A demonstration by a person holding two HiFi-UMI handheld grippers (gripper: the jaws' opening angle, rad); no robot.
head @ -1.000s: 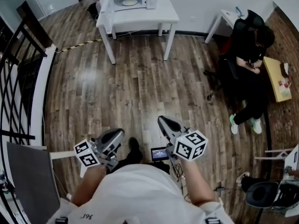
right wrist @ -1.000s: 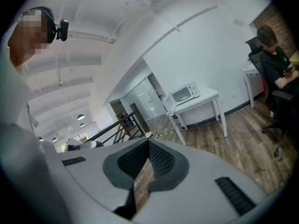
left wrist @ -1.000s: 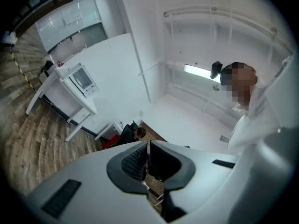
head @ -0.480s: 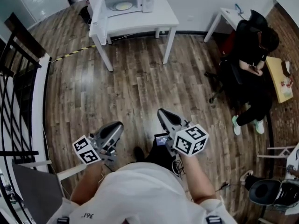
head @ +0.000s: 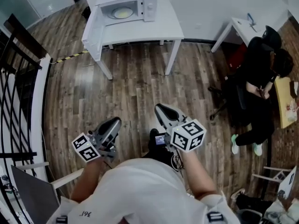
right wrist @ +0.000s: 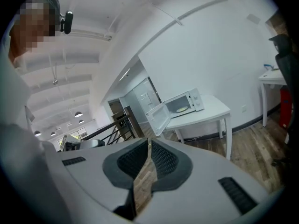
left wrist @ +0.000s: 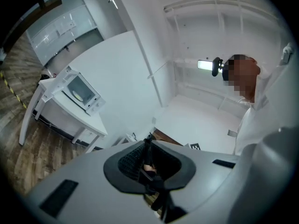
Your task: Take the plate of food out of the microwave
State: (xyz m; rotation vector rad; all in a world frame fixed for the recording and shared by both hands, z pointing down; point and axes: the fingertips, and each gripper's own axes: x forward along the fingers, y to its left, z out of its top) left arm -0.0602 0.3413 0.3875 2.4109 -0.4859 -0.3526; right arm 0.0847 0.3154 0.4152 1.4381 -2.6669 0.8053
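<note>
Both grey grippers, left gripper and right gripper, show jaws pressed together and empty at lower centre, well apart from the open white microwave at top left, inside which the round plate of yellowish food waits untaken.

What lies on the plate inside the microwave is too small to tell, perhaps something yellowish.

A white table is stood on the wooden floor; an open microwave is carried on it.
</note>
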